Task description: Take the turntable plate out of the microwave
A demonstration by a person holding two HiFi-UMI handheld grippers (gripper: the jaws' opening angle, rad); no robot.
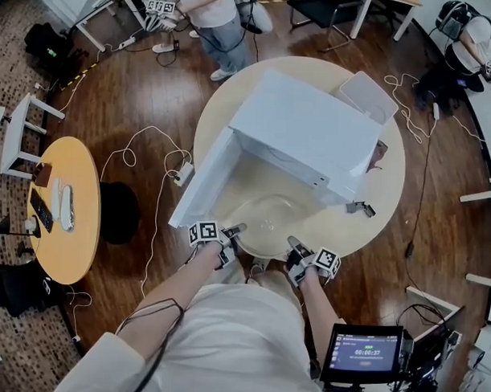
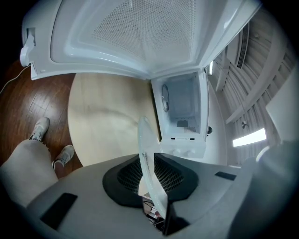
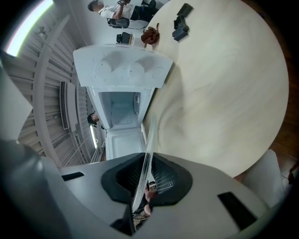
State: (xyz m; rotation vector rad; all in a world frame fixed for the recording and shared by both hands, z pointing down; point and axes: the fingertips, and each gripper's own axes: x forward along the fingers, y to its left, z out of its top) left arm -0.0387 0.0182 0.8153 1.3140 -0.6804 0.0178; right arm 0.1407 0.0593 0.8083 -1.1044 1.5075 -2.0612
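With the glass plate (image 1: 269,222) out of the open microwave (image 1: 300,129) and over the table (image 1: 387,184), the left gripper (image 1: 235,229) and right gripper (image 1: 293,247) each pinch its near rim, so the next move is probably to set it down level.

microwave (image 1: 304,129): white, sits on the round table (image 1: 386,188), door (image 1: 202,178) swung open to the left
plate (image 1: 265,220): clear glass, out in front of the microwave, over the table's near edge
left gripper (image 1: 236,229): on the plate's near left rim
right gripper (image 1: 293,243): on the plate's near right rim
side table (image 1: 76,225): orange, far left, small things on top
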